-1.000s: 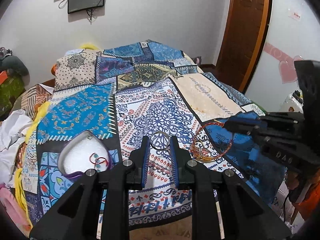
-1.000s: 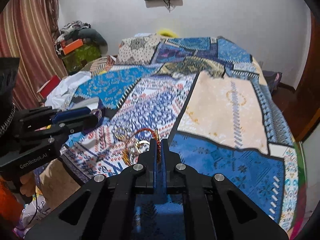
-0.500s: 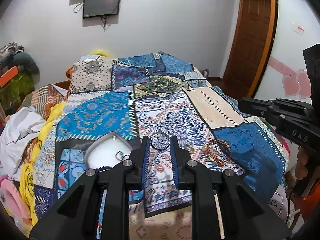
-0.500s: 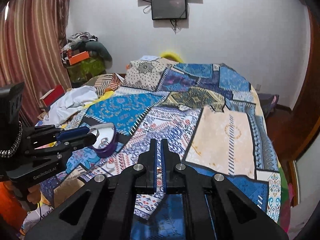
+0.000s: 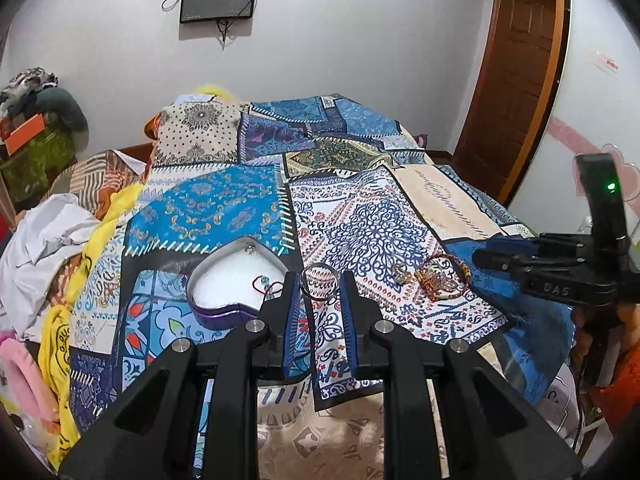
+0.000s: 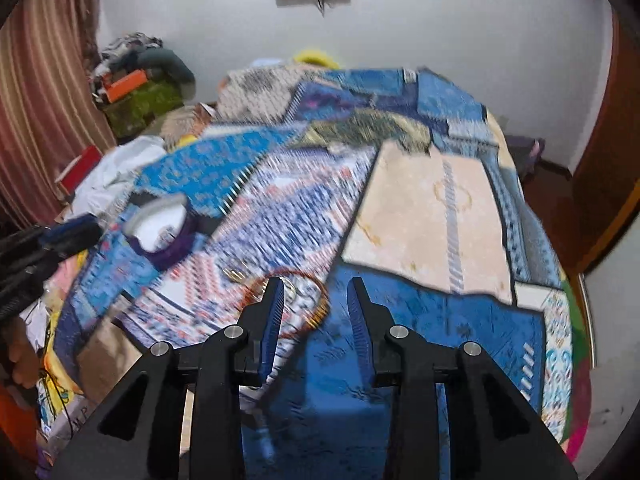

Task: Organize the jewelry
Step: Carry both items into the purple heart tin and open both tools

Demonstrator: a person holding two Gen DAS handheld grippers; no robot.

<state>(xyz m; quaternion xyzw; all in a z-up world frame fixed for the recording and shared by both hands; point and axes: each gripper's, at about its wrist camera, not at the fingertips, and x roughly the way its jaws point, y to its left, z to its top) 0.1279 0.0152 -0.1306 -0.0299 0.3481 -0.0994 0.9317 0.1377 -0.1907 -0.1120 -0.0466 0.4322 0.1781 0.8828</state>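
My left gripper (image 5: 320,286) is shut on a silver bangle (image 5: 320,275) and holds it above the patchwork bedspread (image 5: 360,216), just right of a heart-shaped purple tin (image 5: 224,312) with a white inside and a red thread bracelet (image 5: 266,285) in it. A pile of red and gold bangles (image 5: 442,276) lies on the bedspread to the right. My right gripper (image 6: 316,300) is open and empty, just right of that pile (image 6: 316,312). The tin also shows in the blurred right wrist view (image 6: 172,252).
Clothes and white cloth (image 5: 44,240) are heaped at the bed's left side. A wooden door (image 5: 516,68) stands at the back right. The bed's front edge drops off under both grippers.
My right gripper has opened and moved down toward the bangle pile. My left gripper has kept the silver bangle and drawn back a little from the bed.
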